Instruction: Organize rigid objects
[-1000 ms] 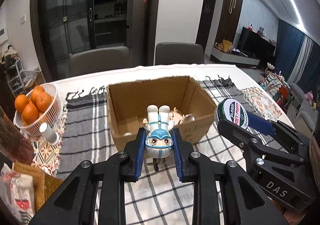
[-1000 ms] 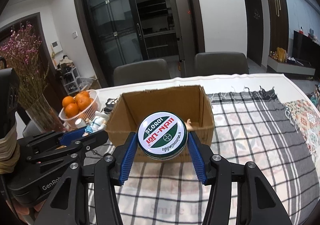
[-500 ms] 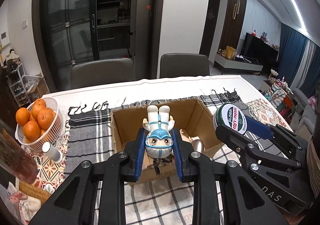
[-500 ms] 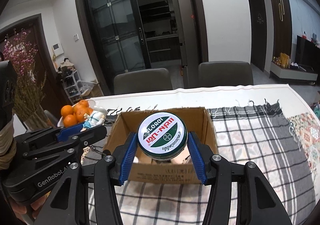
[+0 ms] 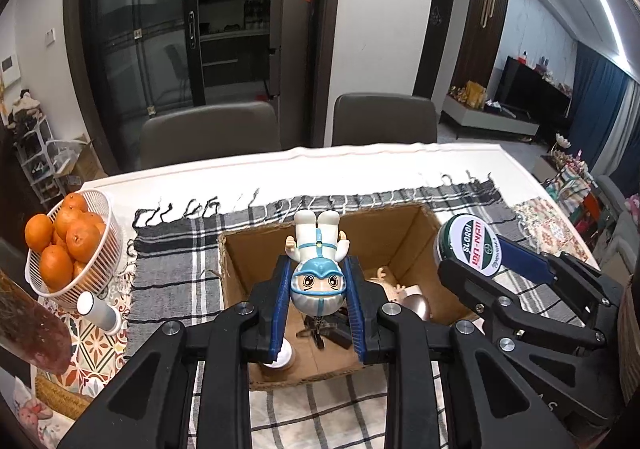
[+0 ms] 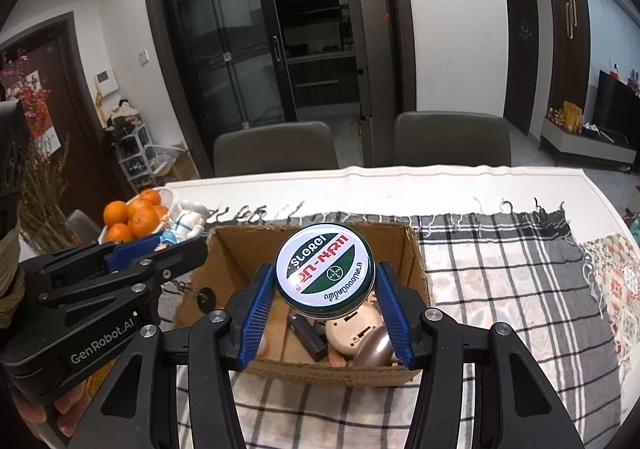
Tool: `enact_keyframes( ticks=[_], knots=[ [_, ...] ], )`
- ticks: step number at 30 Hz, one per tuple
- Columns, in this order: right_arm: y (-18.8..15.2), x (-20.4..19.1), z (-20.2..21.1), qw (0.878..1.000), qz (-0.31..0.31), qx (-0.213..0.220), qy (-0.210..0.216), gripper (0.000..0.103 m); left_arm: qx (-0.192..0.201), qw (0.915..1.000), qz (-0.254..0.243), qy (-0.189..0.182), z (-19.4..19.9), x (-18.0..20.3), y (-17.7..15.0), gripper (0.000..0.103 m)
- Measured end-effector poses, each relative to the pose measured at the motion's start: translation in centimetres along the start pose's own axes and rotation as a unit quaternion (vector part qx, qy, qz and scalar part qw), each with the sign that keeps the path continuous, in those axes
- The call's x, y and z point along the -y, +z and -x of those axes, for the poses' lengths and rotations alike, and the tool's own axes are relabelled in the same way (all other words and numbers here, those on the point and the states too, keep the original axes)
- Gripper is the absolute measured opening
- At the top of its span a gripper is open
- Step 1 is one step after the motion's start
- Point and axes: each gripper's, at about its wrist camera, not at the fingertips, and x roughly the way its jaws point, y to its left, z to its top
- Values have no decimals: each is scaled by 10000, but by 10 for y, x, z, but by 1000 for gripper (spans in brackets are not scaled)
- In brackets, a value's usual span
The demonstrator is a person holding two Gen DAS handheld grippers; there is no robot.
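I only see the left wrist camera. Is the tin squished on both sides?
Observer: Yes. The right wrist view shows both blue pads of the right gripper pressed against the tin.
Operator: What's behind the tin there?
Observer: The box. The tin covers the middle of its opening, and a beige round gadget shows just below it.
Operator: Is anything pretty nearby?
Observer: Pink flowers at the far left.
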Motion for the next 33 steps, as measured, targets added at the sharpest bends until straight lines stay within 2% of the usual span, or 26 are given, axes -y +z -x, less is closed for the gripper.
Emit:
enact_keyframes(
  ticks=[19, 22, 33],
  knots=[
    [-10, 10, -63, 9957, 49, -896, -249, 53, -822, 9962, 98, 265, -63, -12, -14, 27],
    [-14, 11, -67, 9948, 51, -978, -287, 56, -828, 9960, 121, 313, -64, -13, -17, 34],
    [-18, 16, -42, 9957, -67, -843, -389, 56, -474, 9981, 124, 367, -27, -8, -28, 37]
  ],
)
